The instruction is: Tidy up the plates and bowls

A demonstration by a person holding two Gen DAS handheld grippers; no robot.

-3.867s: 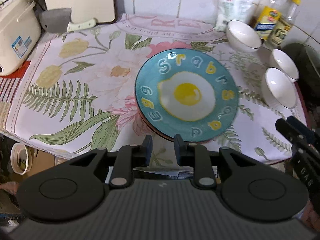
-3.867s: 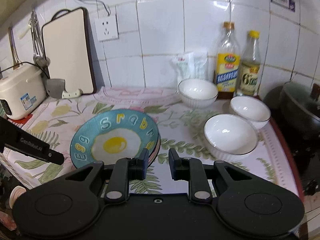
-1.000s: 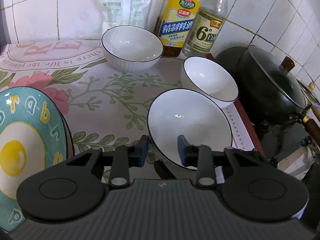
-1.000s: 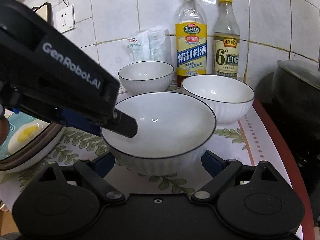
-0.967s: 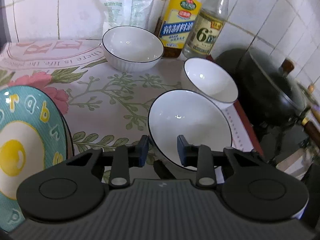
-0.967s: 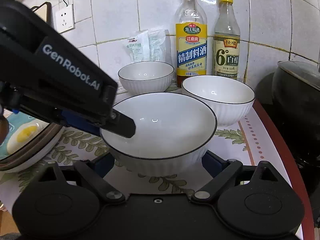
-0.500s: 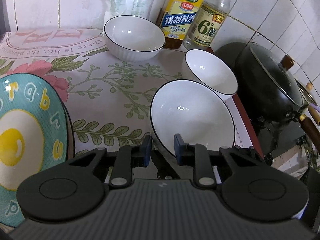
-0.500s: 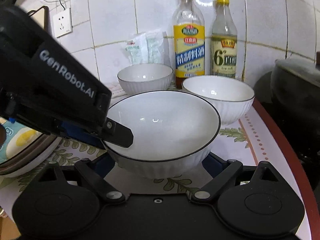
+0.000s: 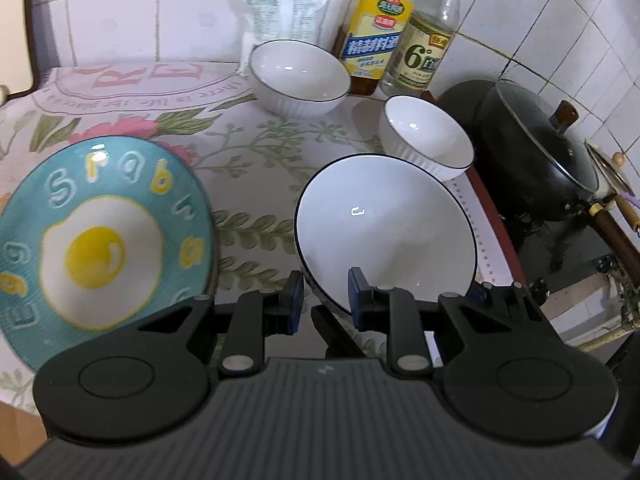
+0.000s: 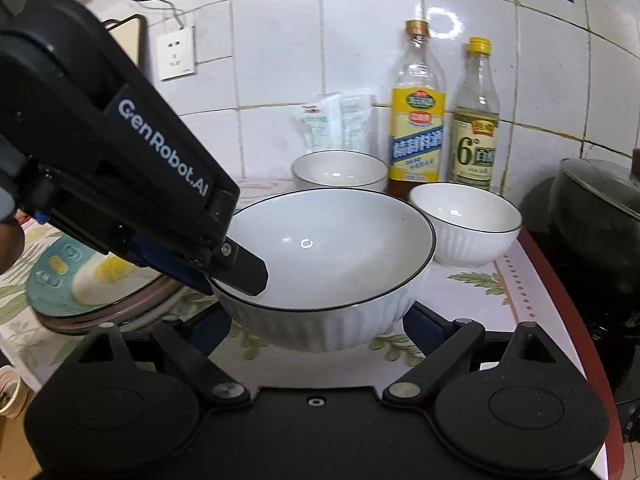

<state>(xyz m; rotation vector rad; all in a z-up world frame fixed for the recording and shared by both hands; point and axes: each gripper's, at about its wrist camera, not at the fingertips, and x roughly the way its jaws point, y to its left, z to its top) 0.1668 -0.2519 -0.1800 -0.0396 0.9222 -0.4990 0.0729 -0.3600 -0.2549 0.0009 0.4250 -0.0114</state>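
Note:
A large white bowl (image 9: 384, 220) with a dark rim hangs just above the flowered cloth, held from two sides. My left gripper (image 9: 326, 300) is shut on its near-left rim, one finger inside and one outside. The right wrist view shows that left gripper (image 10: 240, 272) clamped over the rim. My right gripper (image 10: 320, 332) is shut on the bowl (image 10: 332, 248), its blue pads pressing the ribbed sides. A teal plate with a fried-egg picture (image 9: 100, 248) lies to the left on other plates. Two smaller white bowls stand behind, one at the back (image 9: 298, 76) and one to the right (image 9: 426, 136).
Two bottles (image 9: 376, 28) and a white packet (image 9: 284, 0) stand against the tiled wall. A black lidded pot (image 9: 540, 160) sits on the stove just right of the cloth's red edge (image 9: 496, 224). A cutting board leans at the far left.
My left jaws closed on the bowl's rim. Both grippers then lifted the bowl off the cloth and carried it left, toward the egg plate, which now shows more fully.

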